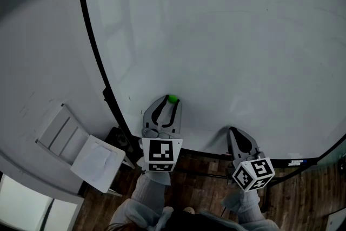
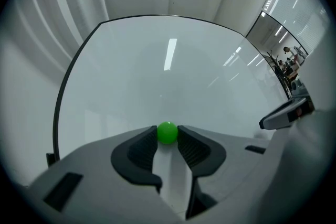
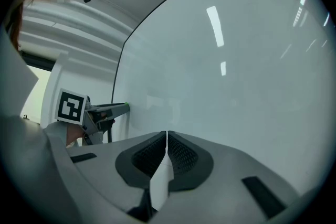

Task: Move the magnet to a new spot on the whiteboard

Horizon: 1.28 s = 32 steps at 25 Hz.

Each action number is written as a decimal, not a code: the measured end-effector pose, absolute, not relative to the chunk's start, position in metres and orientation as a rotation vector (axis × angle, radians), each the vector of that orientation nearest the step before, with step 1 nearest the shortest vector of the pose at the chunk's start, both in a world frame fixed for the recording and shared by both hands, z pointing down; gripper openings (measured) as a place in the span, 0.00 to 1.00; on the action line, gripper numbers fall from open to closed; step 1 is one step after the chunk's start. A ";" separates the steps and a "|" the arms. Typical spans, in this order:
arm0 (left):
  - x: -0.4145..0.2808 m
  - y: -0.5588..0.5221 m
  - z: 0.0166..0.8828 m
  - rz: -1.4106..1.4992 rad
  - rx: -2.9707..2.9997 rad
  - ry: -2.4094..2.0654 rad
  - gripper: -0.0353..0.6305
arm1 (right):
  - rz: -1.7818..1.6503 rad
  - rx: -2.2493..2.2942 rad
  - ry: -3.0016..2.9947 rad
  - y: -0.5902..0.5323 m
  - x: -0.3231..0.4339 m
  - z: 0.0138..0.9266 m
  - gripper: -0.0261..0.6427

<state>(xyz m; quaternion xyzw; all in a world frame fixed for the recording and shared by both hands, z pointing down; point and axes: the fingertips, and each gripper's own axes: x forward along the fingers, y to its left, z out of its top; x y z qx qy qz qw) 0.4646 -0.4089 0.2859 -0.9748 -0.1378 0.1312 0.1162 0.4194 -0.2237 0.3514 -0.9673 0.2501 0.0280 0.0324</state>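
Left gripper [image 1: 171, 103] clenched on the green magnet [image 2: 167, 132], both ribbed pads touching the ball at their very tips; right gripper [image 3: 166, 136] closed on nothing, jaws pressed together, held off to the side near the bottom edge of the whiteboard [image 1: 227, 35]. The magnet sits on the board face close to the lower left corner, just above the bottom edge. Likely failure modes: the magnet is round and glossy and is caught only by the outermost part of the pads, so a pull away from the board could squeeze it forward out of the jaws, after which it would either snap back onto the surface or drop to the wooden floor [image 1: 194, 173] below. A skewed pull might also roll the ball within the grip. Dragging it across the board instead of lifting risks the same slip. Legible writing: none; the marker cube [image 1: 161, 153] on each gripper carries only black-and-white square patterns, and the board face shows no readable text or brand.
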 end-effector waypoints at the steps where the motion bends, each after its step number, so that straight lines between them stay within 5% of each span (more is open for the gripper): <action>1: 0.465 -0.409 0.286 0.379 -2.855 -0.406 0.24 | 0.084 -2.980 0.767 -0.223 0.418 0.352 0.09; 32: 0.350 -0.464 0.333 0.204 -2.975 -0.411 0.24 | -0.043 -2.961 0.813 -0.248 0.326 0.373 0.09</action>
